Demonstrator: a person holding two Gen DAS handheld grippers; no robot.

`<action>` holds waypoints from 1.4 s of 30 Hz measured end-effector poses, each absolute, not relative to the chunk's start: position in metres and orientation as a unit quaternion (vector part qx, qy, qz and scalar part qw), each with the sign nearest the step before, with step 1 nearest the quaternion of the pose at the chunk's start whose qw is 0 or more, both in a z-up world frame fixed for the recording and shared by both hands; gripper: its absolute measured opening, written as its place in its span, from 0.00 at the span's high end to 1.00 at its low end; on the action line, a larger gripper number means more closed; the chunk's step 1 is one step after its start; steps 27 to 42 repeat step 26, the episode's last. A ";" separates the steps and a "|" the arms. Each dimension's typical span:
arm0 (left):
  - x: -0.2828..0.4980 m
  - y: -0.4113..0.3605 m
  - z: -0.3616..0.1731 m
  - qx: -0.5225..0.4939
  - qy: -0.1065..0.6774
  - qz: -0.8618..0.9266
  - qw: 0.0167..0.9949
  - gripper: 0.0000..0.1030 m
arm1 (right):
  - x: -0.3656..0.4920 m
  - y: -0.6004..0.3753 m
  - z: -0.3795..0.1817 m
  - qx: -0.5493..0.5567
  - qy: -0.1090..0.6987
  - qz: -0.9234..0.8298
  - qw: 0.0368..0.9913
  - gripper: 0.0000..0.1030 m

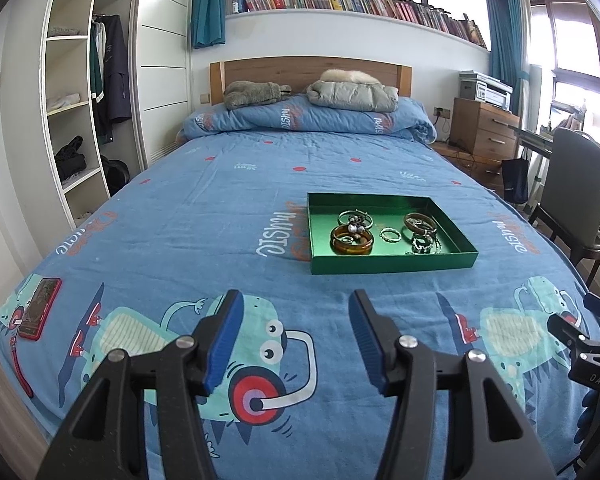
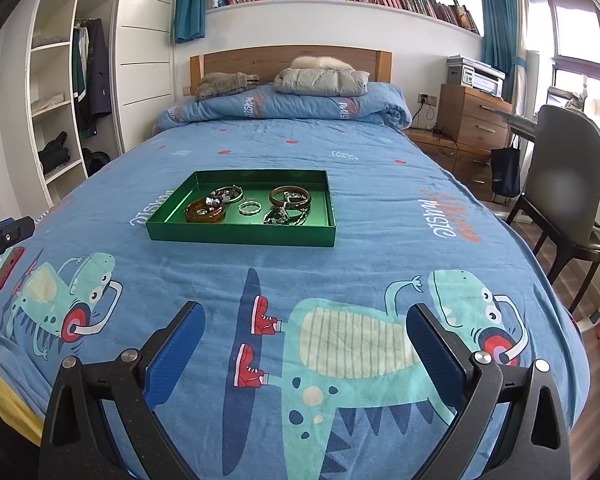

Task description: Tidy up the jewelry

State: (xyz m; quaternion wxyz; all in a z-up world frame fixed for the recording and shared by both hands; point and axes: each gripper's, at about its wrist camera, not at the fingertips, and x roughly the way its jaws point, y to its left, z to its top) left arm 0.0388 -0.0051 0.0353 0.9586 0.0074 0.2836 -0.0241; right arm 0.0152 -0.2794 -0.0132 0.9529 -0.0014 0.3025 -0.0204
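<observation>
Both grippers hover empty over the blue cartoon-print bedspread (image 2: 380, 184), the left gripper (image 1: 296, 320) with jaws moderately apart, the right gripper (image 2: 304, 340) spread wide. Ahead, nothing between, a shallow green tray (image 2: 240, 236) holds the jewelry: an amber bangle (image 2: 205, 211), a brown bangle (image 2: 290, 196), a small twisted ring (image 2: 248, 207) and tangled beaded pieces. A red phone (image 1: 40, 308) lies far left.

The blue bedspread (image 1: 220, 208) carries the word "music" in white, upside down from here, just left of the green tray (image 1: 392, 266) ahead of the left claw. It repeats on the rolled quilt (image 2: 284, 110) far ahead. The right device (image 1: 592, 372) reads "DAS".
</observation>
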 end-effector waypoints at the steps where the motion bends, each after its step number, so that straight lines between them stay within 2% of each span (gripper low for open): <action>1: 0.039 -0.006 0.035 0.009 0.283 -0.024 0.959 0.48 | 0.015 -0.280 -0.014 -0.001 0.303 -0.021 0.953 0.03; 42: 0.046 -0.012 0.024 0.016 0.290 -0.023 0.957 0.47 | 0.024 -0.288 -0.017 0.003 0.304 -0.027 0.952 0.03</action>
